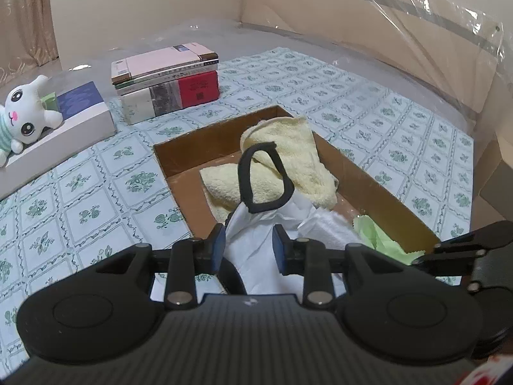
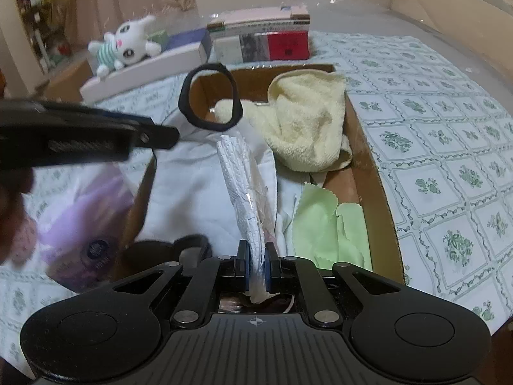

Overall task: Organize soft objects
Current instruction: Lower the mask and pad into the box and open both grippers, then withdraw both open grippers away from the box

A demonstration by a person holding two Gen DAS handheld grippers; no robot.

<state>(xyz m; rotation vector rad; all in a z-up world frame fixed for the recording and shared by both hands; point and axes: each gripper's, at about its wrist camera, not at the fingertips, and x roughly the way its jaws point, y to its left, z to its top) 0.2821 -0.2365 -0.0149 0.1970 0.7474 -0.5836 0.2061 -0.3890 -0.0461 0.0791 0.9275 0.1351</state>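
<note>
A shallow cardboard box [image 1: 179, 157] [image 2: 378, 173] lies on the patterned sheet. In it are a yellow towel [image 1: 288, 157] [image 2: 307, 122] and a light green cloth [image 1: 378, 234] [image 2: 323, 224]. My left gripper [image 1: 248, 243] is shut on a white fabric bag [image 1: 253, 240] [image 2: 192, 189] with a black loop handle [image 1: 266, 176] [image 2: 208, 96], held over the box's near end. My right gripper [image 2: 256, 266] is shut on a white paper towel [image 2: 243, 186] standing edge-up over the bag. The left gripper's arm [image 2: 80, 134] crosses the right wrist view.
A stack of books [image 1: 166, 80] [image 2: 259, 38] stands behind the box. A white plush cat [image 1: 22, 112] [image 2: 128, 41] lies on a white flat box [image 1: 57, 134]. A purple packet [image 2: 86, 218] lies left of the box. Plastic-covered headboard [image 1: 384, 32] at right.
</note>
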